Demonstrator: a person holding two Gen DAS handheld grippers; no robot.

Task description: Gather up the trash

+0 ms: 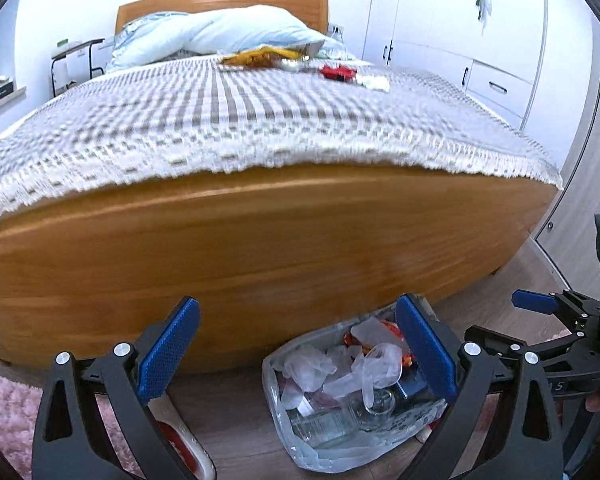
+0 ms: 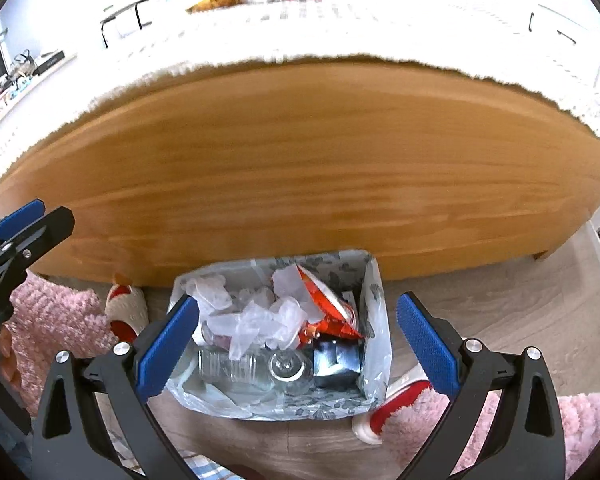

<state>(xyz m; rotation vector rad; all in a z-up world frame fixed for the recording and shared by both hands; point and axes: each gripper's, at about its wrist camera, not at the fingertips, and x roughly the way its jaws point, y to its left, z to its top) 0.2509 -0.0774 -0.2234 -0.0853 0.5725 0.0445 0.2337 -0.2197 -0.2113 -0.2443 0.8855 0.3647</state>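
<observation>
Now, time to go for the litter left on the bed [image 1: 260, 128]: yellow snack bag [image 1: 260, 56] near the pillows, red wrapper [image 1: 338, 72] just to its right, pale wrapper [image 1: 374, 82] next to that, all well apart from the lined bin [image 2: 376, 300] down on the floor against the wooden footboard [image 1: 260, 240]. Left tool [image 1: 298, 304]: released, jaws wide, nothing between the blue pads [image 1: 168, 352]. Right tool [image 2: 298, 300]: likewise released and empty, hanging over the bin. Bin already holding a clear bottle [image 2: 236, 368], crumpled clear plastic and an orange-red packet [image 2: 324, 308], so judged partly done, with the bed items as the remaining work. Lift both tools clear above the footboard and the fringed edge of the cover before heading forward, to avoid snagging the weave. Take one item per tool, probably the red wrapper first. Come down flat over it, keep the jaws wide until astride the foil, then pinch only the wrapper and not the cover beneath. Expect light, crinkly, slippery material; grip a folded edge rather than the middle. Mind the slipper [image 2: 126, 308] and pink rug [image 2: 56, 320] beside the bin on the way back.
</observation>
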